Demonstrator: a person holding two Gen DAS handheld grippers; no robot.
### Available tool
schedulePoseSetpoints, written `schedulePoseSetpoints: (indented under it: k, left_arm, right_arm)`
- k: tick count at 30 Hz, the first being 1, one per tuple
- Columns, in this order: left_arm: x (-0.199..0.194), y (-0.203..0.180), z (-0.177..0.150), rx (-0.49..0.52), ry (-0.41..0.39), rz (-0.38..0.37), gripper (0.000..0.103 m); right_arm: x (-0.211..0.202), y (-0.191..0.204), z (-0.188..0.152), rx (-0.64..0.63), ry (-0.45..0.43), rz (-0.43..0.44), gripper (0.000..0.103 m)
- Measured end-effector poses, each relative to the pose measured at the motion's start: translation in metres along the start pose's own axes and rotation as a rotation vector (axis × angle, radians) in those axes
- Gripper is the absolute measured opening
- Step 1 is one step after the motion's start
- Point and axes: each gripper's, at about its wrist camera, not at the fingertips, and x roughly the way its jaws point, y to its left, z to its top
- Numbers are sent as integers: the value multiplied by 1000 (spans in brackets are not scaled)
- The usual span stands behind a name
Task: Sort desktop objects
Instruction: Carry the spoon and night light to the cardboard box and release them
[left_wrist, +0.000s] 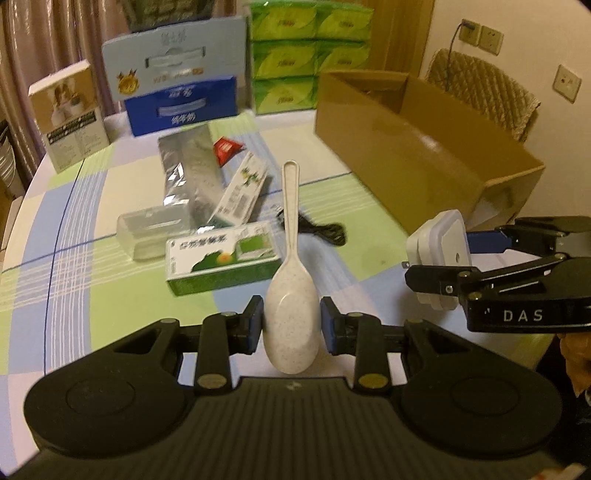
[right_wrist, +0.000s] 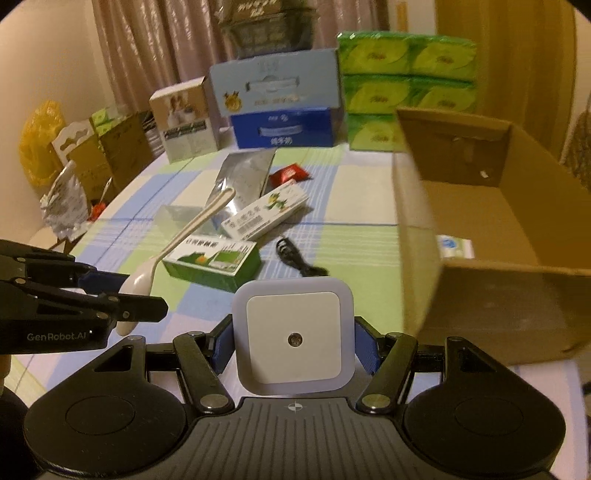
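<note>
Holding two items clear of the table (left_wrist: 92, 206), with the sorting box off to the right of both.

Left tongs (left_wrist: 291, 325): closed on the bowl of a speckled white spoon (left_wrist: 290, 258). Blue pads press the bowl's two edges. The spoon's long axis runs straight ahead along the fingers, handle tip pointing away from the hand, over the clutter.

Table, middle: green-and-white carton (left_wrist: 223, 264), clear plastic case (left_wrist: 155, 232), silver foil pouch (left_wrist: 192, 177), a slim white carton (left_wrist: 243, 192) leaning on it, a red packet (left_wrist: 226, 149), and a coiled black cable (left_wrist: 321, 230). All loose, none held.

Right tongs (right_wrist: 293, 341): jaws part-way apart, clamped on the sides of a square white plug-in night light (right_wrist: 293, 339), flat face toward the camera; its prongs show in the left view.

Cardboard box (right_wrist: 491, 221): open-topped, far right. Its near corner lies just beside the right tongs, well apart from the left. A small white-and-blue item (right_wrist: 454, 246) already lies inside.

Judgement: the right hand is nearer the box, so the night light probably goes in first, up and over the near wall. The spoon has farther to cross, and its forward-pointing handle would reach the box rim before the tongs do.
</note>
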Motion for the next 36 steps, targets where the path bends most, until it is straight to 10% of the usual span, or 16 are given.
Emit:
schedulePoseSetpoints:
  k: [16,36]
  left_arm:
    - [-11,-102,79,84,-103,-126,28]
    - [98,-158,154,74,-36,-197,28]
  right_arm:
    - [-104,-87,55,59,-154,-133,62]
    - [-52,-200,94,126,-98,-179,62]
